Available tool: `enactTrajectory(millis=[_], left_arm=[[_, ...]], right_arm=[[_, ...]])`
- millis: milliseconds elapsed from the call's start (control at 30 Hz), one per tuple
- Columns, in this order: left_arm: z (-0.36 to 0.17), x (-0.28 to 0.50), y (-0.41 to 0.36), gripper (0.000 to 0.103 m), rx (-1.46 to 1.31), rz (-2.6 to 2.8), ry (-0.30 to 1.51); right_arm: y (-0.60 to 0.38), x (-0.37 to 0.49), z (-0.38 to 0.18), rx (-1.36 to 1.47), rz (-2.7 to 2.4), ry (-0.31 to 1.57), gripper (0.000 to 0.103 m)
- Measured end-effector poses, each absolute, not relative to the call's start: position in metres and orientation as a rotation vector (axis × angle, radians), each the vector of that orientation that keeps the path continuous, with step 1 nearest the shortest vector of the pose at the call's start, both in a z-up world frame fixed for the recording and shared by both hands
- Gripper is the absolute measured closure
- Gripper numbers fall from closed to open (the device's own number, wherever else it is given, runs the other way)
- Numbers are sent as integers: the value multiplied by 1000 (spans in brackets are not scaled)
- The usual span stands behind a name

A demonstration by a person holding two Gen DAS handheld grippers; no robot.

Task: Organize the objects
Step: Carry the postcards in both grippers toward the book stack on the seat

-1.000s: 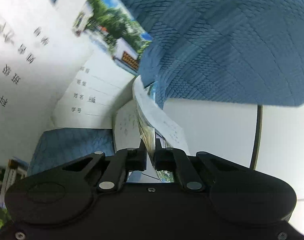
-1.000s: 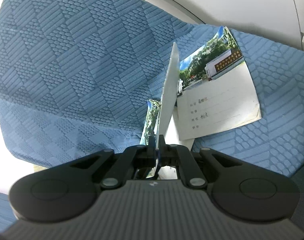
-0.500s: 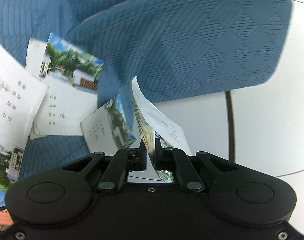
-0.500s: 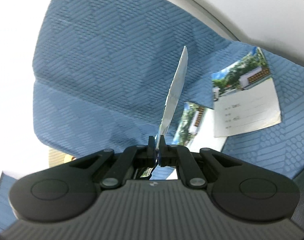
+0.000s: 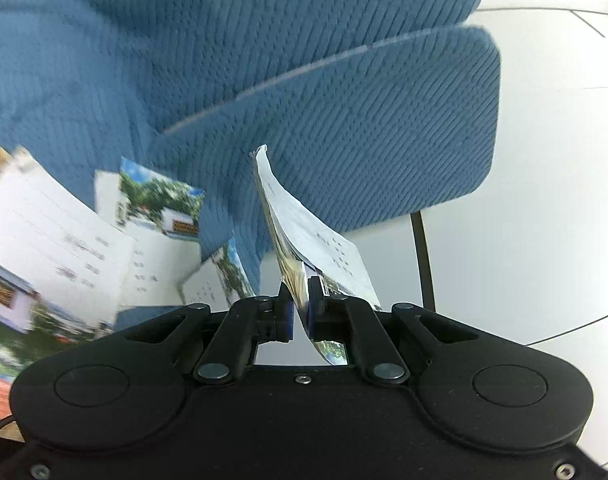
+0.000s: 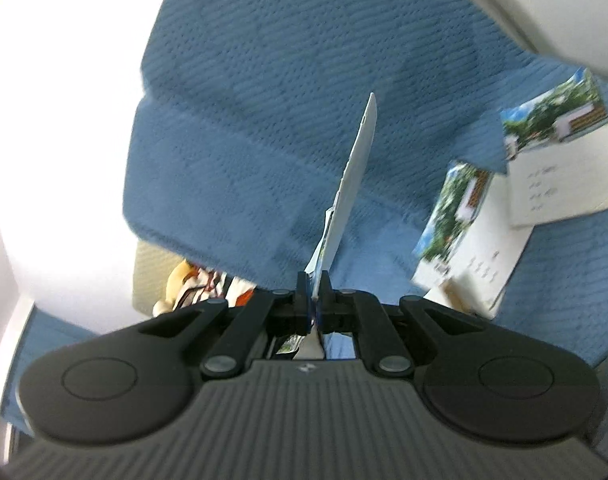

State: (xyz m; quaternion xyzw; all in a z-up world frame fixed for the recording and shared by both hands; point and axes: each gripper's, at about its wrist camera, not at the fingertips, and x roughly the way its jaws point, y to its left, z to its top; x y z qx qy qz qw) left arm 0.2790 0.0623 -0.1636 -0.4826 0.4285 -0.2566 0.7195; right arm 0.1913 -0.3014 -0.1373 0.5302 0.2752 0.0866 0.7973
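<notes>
My left gripper is shut on a thin notebook, held edge-on above a blue fabric seat; its white cover curves up and to the right. Several more notebooks with photo covers lie on the seat at the lower left. My right gripper is shut on another thin white notebook, seen edge-on and pointing up over the blue cushion. Two photo-cover notebooks lie on the seat to its right.
The blue quilted sofa fills both views, with its armrest edge and a black leg against the white floor. A toy-like orange and white object sits below the cushion on the right wrist view's left.
Both grippers have risen and pulled back from the seat with their notebooks still held. The notebooks on the cushion now look smaller and farther away.
</notes>
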Motion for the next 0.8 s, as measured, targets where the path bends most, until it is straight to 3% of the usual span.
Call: enactTrajectory(millis=[367,800], left_arm=[[-163,253,147,98,-1004,-474,934],[-226,247,171,98,-924,-374,1043]], right_arm=[[-234,198,-145,1122,260,699,97],[-194,202,-204,1078,191,818,97]])
